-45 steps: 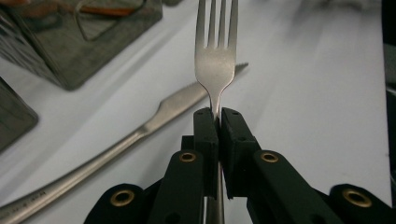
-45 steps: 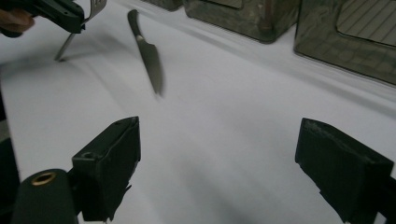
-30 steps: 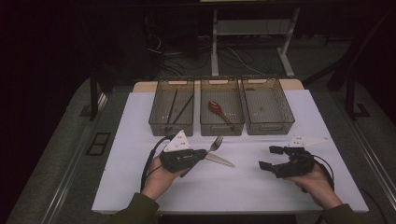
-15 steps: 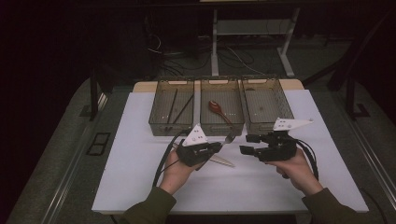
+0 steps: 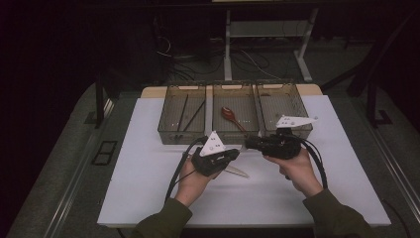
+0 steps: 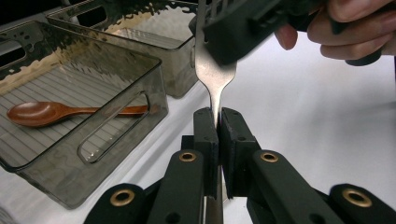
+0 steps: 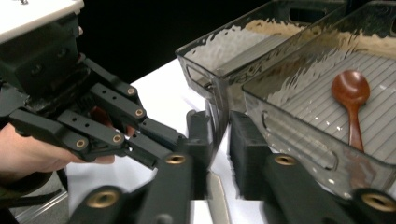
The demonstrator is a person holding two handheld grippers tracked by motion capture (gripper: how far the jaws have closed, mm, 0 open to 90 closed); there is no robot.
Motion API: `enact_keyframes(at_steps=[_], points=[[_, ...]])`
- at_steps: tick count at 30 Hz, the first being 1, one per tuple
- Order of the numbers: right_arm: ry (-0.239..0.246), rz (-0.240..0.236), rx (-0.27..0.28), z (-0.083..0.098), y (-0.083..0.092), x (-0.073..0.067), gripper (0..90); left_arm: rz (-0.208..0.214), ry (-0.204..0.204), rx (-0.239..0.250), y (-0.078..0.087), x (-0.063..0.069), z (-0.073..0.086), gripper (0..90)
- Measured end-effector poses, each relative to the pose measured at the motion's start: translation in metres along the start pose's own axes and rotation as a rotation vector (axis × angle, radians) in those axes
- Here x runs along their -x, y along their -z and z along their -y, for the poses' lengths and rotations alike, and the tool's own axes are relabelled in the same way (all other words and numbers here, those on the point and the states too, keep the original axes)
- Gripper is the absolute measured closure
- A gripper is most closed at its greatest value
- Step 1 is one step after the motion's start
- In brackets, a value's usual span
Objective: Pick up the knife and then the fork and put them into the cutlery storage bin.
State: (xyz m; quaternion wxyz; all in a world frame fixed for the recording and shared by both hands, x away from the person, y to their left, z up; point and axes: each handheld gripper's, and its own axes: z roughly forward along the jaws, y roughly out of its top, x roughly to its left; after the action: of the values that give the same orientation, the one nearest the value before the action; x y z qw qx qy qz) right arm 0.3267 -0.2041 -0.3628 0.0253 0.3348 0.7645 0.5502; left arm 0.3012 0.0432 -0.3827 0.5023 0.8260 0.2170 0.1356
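- Fork [image 6: 215, 77]: held above the white table [image 5: 148, 188], just before the three bins [image 5: 233, 111].
- Left gripper [image 6: 218, 126]: jaws pinching the fork's neck.
- Right gripper [image 7: 218, 135]: jaws have just been closing on the tine end; contact looks made.
- Advice: confirm the right grip before the left lets go.
- Wooden spoon [image 7: 352, 100]: lying in the middle bin.

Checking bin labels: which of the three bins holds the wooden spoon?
The middle bin. The brown spoon lies in it; the left bin holds dark sticks, and I can make out nothing in the right bin.

fork [image 6: 214, 74] silver | spoon [image 6: 51, 112] reddish-brown | tongs [image 6: 218, 140] black | table [image 5: 148, 173] white
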Motion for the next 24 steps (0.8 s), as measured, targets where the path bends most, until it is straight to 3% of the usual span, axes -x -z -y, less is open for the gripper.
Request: enact_keyframes(at_steps=[3,7,13,19,24], points=[[0.006,0.007,0.007,-0.001,-0.001,0.001,86.2,0.009,0.025,0.017,0.001,-0.003,0.001,83.7],[0.007,-0.004,0.018,-0.001,-0.001,0.002,86.6,0.024,0.024,0.015,0.002,-0.004,0.002,81.5],[0.015,0.018,0.033,-0.003,0.008,0.007,86.8,0.031,0.021,0.007,0.006,-0.006,0.009,63.3],[0.013,0.079,0.042,-0.008,0.027,0.021,86.8,0.039,0.025,-0.022,0.017,-0.012,0.025,50.1],[-0.001,0.138,0.062,-0.016,0.045,0.037,86.8,0.038,0.055,-0.036,0.032,-0.019,0.040,44.0]])
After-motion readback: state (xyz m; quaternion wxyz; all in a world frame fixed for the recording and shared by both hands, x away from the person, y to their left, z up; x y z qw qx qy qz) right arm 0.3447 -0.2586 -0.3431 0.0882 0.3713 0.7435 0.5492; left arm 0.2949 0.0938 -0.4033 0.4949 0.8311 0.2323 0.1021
